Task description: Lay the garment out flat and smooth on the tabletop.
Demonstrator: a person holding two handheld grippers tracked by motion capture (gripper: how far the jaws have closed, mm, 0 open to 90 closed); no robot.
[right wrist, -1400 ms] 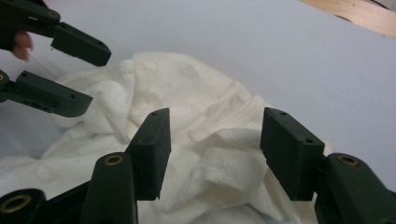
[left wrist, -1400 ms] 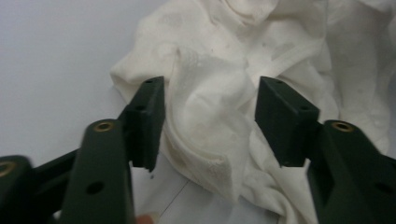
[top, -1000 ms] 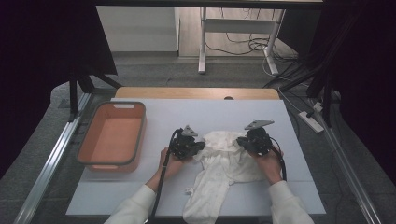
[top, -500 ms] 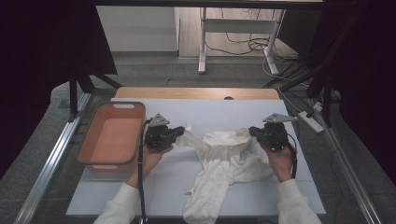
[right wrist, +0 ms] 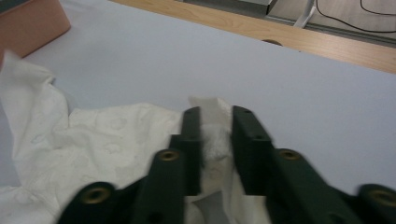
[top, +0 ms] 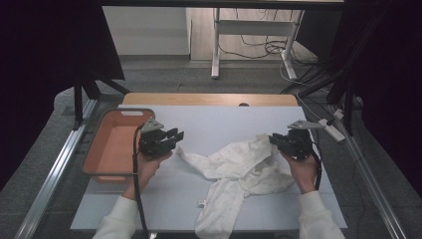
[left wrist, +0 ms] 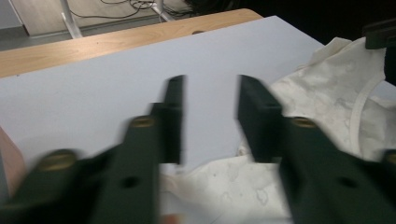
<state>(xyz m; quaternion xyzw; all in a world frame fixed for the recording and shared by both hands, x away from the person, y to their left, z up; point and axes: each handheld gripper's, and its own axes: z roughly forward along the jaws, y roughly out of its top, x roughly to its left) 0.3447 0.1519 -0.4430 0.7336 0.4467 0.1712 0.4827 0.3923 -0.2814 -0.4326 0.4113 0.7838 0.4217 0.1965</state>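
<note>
The right gripper [right wrist: 215, 140] clamps a fold of the white garment [top: 239, 169] — the left gripper [left wrist: 208, 116], jaws parted, hovers just above its sleeve end.

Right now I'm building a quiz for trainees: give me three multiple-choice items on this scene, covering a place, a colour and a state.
1. Where is the bin?
A. At the table's left edge
B. At the table's right edge
C. On the floor

2. What colour is the garment?
A. Blue
B. White
C. Black

3. How do the jaws of the right gripper stand?
A. Wide apart over bare table
B. Closed on the bin's rim
C. Pinching a fold of the garment

Answers:
1. A: the high view shows the orange bin on the left, beside the left gripper.
2. B: the cloth reads white in all three views.
3. C: the right gripper view shows cloth clamped between the jaws; the left gripper's jaws stand apart above the cloth, with table showing through the gap.
</note>
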